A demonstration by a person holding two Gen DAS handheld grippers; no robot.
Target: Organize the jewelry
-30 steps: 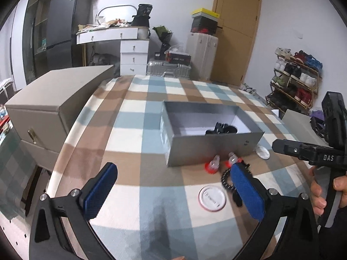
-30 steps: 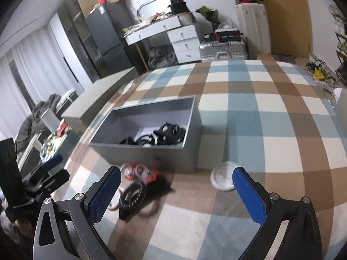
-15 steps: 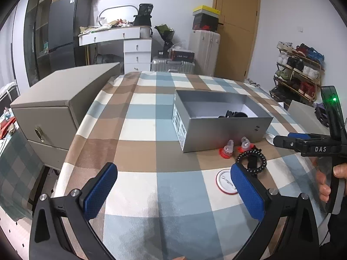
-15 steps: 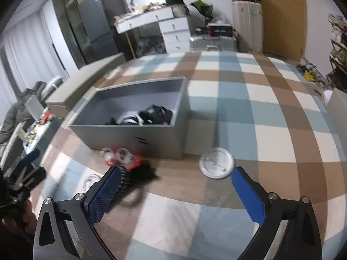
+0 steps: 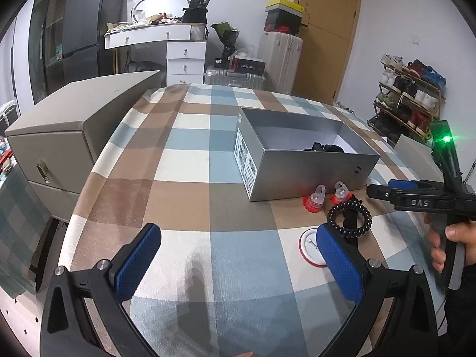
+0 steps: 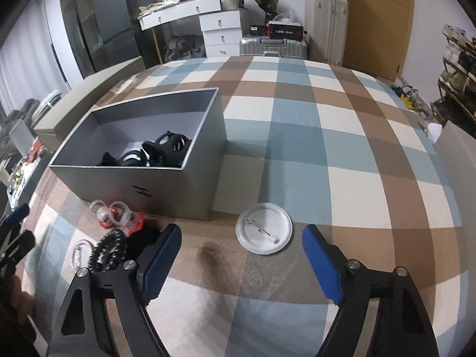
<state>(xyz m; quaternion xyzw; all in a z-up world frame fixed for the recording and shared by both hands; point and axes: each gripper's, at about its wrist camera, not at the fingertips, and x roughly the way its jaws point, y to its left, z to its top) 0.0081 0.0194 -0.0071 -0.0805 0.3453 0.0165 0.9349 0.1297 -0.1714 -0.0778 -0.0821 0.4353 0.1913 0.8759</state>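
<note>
A wide surface covered in a blue, brown and cream checked cloth carries everything here, with a large beige leatherette cabinet with a brass latch standing against its far left edge. On the cloth sits an open grey rectangular cardboard box, and inside it, toward the near right corner, lie several black band-like pieces with white inner faces; in the left wrist view only a dark tip of them shows above the box wall. The left gripper hangs low over the near part of the cloth with its blue-padded fingers spread wide and nothing between them. The right gripper is likewise held above the cloth with its blue fingers spread apart and empty, a round white pin-back badge lying face down just ahead of them, near the box's corner. A second round badge with a red rim lies beside the left gripper's right finger. Just in front of the box wall rest a black beaded coil bracelet over a black strip, and two small red-based clear plastic ring toys, close together and near the bracelet.
</note>
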